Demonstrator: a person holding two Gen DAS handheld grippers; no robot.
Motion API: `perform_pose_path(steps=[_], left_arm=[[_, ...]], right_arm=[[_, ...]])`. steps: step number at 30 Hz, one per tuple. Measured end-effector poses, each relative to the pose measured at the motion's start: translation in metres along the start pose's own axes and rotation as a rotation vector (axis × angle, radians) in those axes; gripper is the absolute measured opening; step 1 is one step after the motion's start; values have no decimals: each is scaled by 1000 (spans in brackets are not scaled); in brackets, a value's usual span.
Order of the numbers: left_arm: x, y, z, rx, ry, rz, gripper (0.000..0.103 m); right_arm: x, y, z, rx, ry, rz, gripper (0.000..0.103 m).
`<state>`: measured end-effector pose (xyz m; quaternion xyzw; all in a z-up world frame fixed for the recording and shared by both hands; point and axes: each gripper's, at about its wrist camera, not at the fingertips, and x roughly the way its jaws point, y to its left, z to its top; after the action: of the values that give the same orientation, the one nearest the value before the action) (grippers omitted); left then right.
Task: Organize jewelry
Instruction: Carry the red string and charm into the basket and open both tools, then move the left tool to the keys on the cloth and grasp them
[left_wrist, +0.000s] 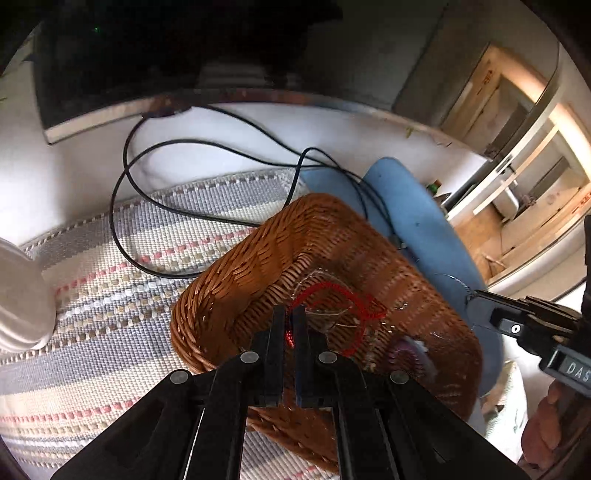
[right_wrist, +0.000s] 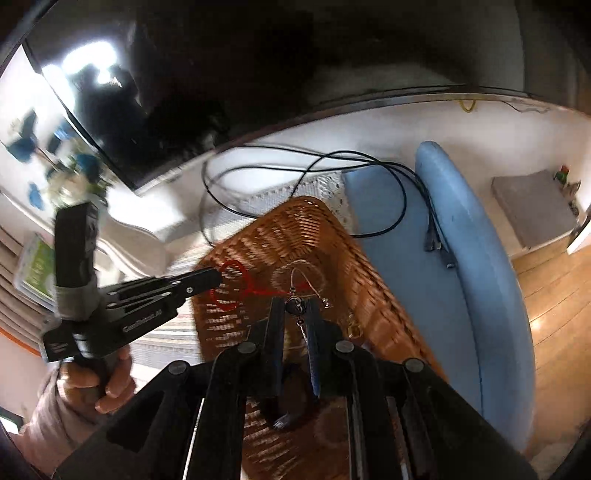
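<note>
A brown wicker basket (left_wrist: 258, 266) lies on a striped woven mat and holds tangled jewelry. My left gripper (left_wrist: 290, 325) is over the basket, shut on a red cord bracelet (left_wrist: 354, 295) whose loop lies on the basket floor. It also shows in the right wrist view (right_wrist: 216, 277), pinching the red cord bracelet (right_wrist: 231, 286). My right gripper (right_wrist: 297, 310) is shut on a thin silver chain with a dark bead (right_wrist: 295, 305), held above the basket (right_wrist: 314, 229). A round purple piece (left_wrist: 410, 354) lies in the basket.
A black cable (left_wrist: 155, 155) loops over the striped mat (left_wrist: 110, 280) and white table. A blue cushioned chair (right_wrist: 461, 258) stands right of the basket. A dark screen (right_wrist: 184, 92) stands behind. A white object (left_wrist: 18, 295) sits at the left.
</note>
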<state>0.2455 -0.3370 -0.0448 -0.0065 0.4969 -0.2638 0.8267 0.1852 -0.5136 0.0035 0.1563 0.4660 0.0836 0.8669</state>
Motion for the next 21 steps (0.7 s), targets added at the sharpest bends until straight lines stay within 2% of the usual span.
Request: perform_pose_path(steps=[4, 6, 8, 10, 15, 21], left_arm=[[9, 5, 1, -17, 12, -3, 4], [12, 10, 0, -38, 21, -28, 8], [10, 16, -4, -60, 26, -41, 21], [5, 20, -7, -71, 26, -49, 28], [-28, 31, -30, -82, 2, -66, 28], [-77, 74, -81, -143, -3, -58, 28]], right_arm=[[21, 2, 1, -31, 36, -25, 14], [27, -1, -1, -22, 53, -20, 14], [31, -8, -4, 12, 80, 9, 15], [31, -14, -6, 41, 93, 21, 17], [15, -23, -23, 91, 104, 39, 27], [-7, -5, -45, 94, 114, 76, 28]])
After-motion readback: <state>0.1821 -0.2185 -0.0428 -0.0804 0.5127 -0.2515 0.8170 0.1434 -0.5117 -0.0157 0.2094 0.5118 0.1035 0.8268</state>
